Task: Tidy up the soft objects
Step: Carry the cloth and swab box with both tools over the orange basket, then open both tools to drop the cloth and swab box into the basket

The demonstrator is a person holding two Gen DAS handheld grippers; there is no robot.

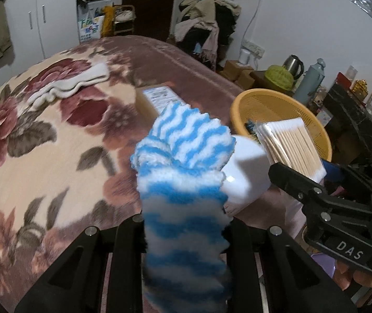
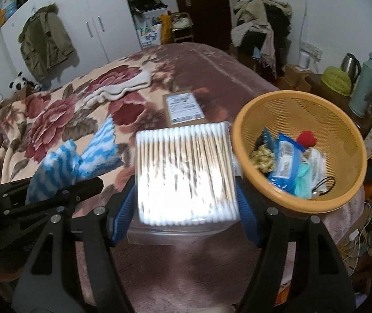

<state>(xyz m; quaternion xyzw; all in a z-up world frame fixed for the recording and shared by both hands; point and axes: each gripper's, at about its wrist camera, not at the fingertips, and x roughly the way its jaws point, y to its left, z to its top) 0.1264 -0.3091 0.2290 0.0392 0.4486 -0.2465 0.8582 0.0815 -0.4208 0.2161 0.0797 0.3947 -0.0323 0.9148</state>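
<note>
Sock (image 1: 183, 182) | left gripper (image 1: 186, 224) clamped, angled down | bed (image 1: 55, 135)

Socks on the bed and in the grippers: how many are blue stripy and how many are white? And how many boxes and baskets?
Blue-and-white striped sock, clamped in the left gripper: 1
White sock lying on the blanket: 1
Cardboard box: 1
Orange basket: 1
Total: 4

Basket (image 2: 347, 120) interior: half filled — packets heaped at the near side, far wall bare.
Left of basket: cardboard box (image 2: 184, 108) blocks.
Beyond box: open blanket (image 2: 55, 109) — white cloth (image 2: 118, 88) only.
</note>
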